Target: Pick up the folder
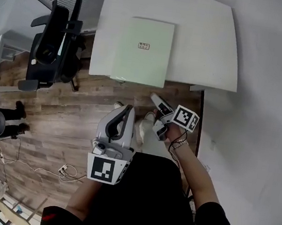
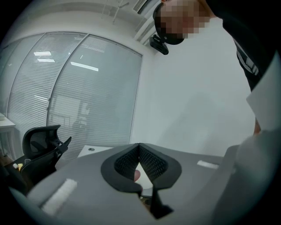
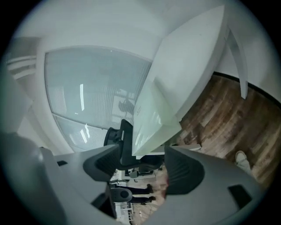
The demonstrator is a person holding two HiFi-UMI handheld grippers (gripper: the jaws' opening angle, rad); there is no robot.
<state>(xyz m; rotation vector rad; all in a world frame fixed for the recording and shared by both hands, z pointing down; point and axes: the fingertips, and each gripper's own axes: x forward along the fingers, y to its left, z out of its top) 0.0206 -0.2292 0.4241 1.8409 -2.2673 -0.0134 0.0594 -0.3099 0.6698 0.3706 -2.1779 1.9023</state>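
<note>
Lying on the desk [image 1: 208, 41], green folder [image 1: 143, 50] ahead of right gripper [image 1: 157, 100], spread and empty, left gripper [image 1: 126, 110] closed together.

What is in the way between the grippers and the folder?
Nothing visible. The folder lies on the table, at its near edge. Between it and the left gripper and right gripper is only open air over the floor. The chair stands off to the side.

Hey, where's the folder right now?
In the head view, the pale green folder lies flat on the white table, toward its left near edge, right of the black office chair.
</note>
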